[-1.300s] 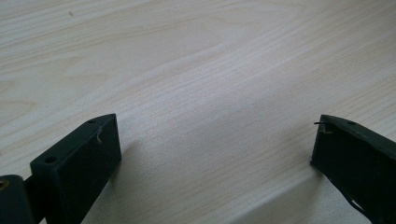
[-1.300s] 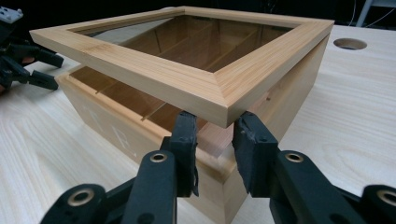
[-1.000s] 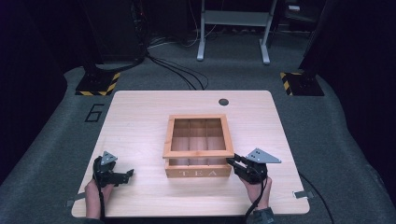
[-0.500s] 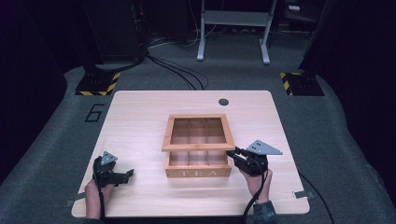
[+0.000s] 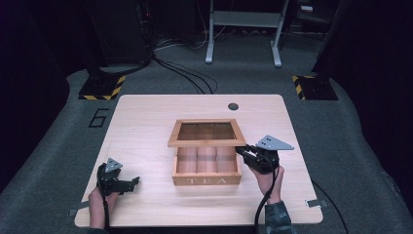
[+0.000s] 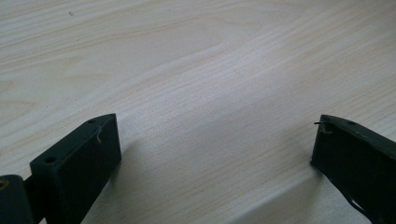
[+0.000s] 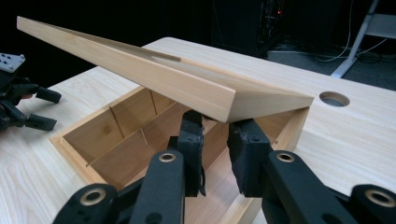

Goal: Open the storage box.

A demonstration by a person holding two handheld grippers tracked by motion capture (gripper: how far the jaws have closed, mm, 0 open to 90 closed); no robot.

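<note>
A wooden tea box (image 5: pixel 207 180) marked TEA sits mid-table, its inner dividers (image 7: pixel 140 135) exposed. Its framed lid (image 5: pixel 206 142) is tilted up on the far hinge. My right gripper (image 5: pixel 239 152) is at the box's right side, under the lid's raised front corner (image 7: pixel 233 105). The lid's edge rests on the tips of that gripper (image 7: pixel 215 133), whose jaws stand a narrow gap apart with nothing between them. My left gripper (image 5: pixel 132 184) rests on the table at the front left, well clear of the box. Its jaws (image 6: pixel 215 140) are wide open over bare wood.
The light wooden table (image 5: pixel 146 126) has a round cable hole (image 5: pixel 233 106) near its far edge. Yellow-black striped bases (image 5: pixel 102 87) (image 5: pixel 311 85) and a metal stand (image 5: pixel 243 29) are on the floor beyond. My left gripper (image 7: pixel 44 109) appears across the box.
The lid has swung up from the box, raised at its front right corner by my right gripper, which moved in against the box. The left gripper has stayed put.
</note>
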